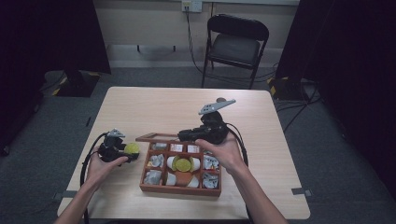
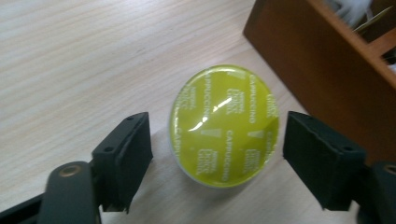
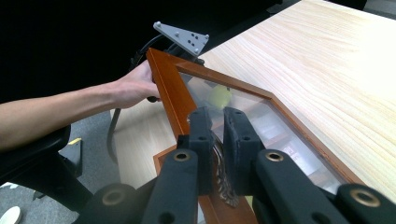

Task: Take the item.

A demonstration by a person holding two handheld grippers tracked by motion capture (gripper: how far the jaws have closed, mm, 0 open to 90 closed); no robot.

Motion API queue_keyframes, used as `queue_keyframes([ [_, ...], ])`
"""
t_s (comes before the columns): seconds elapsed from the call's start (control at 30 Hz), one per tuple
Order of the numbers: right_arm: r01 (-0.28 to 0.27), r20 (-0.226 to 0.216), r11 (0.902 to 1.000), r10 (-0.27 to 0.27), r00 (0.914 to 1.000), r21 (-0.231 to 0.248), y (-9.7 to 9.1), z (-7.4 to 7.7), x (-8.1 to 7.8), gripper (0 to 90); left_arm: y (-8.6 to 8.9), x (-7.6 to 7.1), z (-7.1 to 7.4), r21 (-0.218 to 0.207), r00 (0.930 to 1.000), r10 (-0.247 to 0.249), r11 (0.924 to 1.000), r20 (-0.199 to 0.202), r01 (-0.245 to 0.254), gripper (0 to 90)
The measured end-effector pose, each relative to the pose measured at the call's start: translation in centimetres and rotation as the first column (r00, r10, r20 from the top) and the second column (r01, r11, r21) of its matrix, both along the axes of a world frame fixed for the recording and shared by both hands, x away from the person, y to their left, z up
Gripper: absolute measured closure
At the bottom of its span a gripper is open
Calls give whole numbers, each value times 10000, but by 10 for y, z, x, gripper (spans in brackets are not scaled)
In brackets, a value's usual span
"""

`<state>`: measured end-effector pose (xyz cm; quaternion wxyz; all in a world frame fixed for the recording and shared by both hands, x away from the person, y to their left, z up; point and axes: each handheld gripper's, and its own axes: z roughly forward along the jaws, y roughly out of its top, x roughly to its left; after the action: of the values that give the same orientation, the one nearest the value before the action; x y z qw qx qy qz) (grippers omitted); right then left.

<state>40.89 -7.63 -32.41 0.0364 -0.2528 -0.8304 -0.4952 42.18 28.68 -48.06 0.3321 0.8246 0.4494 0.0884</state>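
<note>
A yellow-green coffee capsule (image 2: 224, 126) marked "cappuccino" lies on the wooden table, just left of a wooden compartment box (image 1: 180, 189). My left gripper (image 2: 217, 140) stands open around it, one jaw on each side with a gap to both. In the high view the capsule (image 1: 131, 148) sits at the tips of the left gripper (image 1: 130, 152). My right gripper (image 3: 217, 135) is shut on the metal clasp (image 3: 223, 182) of the box's glass lid (image 3: 166, 84), holding the lid (image 1: 156, 138) raised at the box's far edge. The right gripper (image 1: 184, 136) hovers over the box's back row.
Inside the box lie another yellow-green capsule (image 1: 182, 164), a brown one (image 1: 183, 178) and several silvery packets. The table (image 1: 154, 102) stretches bare beyond the box. A black folding chair (image 1: 236, 42) stands behind it, with dark curtains at both sides.
</note>
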Motion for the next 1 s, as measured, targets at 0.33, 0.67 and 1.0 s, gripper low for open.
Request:
queue_keyframes([
  [0.33,-6,-12,10000,6,10000,-23,0,1,1,824,3,-11,14,-340,9990,-260,9990,369,273,171],
  [0.67,16,-29,10000,-16,10000,-26,0,1,1,823,13,-34,16,180,9977,-27,9998,682,15,160],
  [1.0,7,-42,10000,-8,10000,-78,1,-1,-2,822,15,-48,-16,989,9954,242,9945,928,-334,146],
])
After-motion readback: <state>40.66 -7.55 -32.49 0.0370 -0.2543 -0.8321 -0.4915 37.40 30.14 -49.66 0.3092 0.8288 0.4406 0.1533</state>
